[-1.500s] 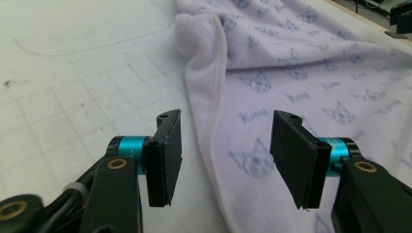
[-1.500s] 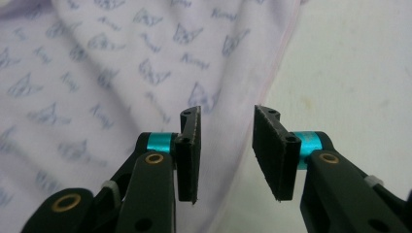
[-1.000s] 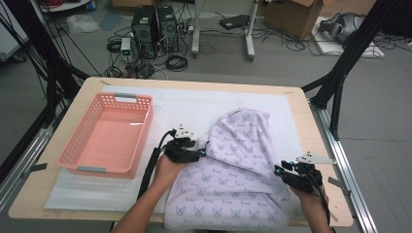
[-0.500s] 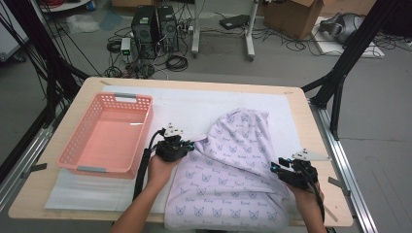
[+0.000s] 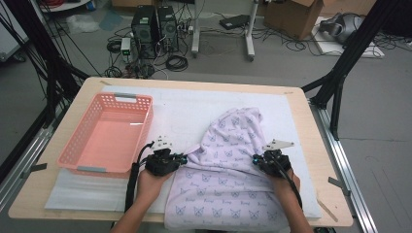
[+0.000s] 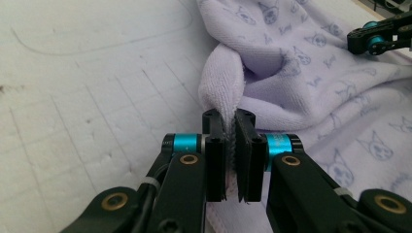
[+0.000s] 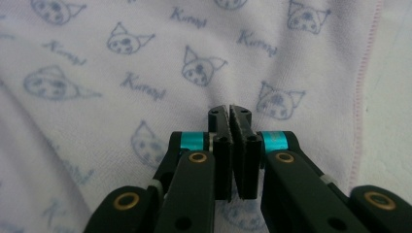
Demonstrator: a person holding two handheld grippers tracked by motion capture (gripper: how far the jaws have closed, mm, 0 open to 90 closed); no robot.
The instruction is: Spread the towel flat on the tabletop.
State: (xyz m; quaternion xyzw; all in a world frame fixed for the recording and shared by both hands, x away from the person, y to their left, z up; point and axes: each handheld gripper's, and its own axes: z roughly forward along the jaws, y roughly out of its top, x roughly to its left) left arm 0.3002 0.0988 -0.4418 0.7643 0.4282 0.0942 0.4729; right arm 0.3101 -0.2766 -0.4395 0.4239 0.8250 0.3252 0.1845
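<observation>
At six o'clock on the table (image 5: 87,92), the lilac towel (image 5: 228,184) printed with cat faces lies bunched across the white mat (image 5: 184,109). The left gripper (image 6: 232,145) at seven o'clock has just closed its jaws and pinches a raised fold of the towel's edge. The right gripper (image 7: 235,145) at five o'clock has just drawn its jaws together; whether cloth is caught between them I cannot tell. Farther off, at ten o'clock, sits the pink basket (image 5: 109,136).
</observation>
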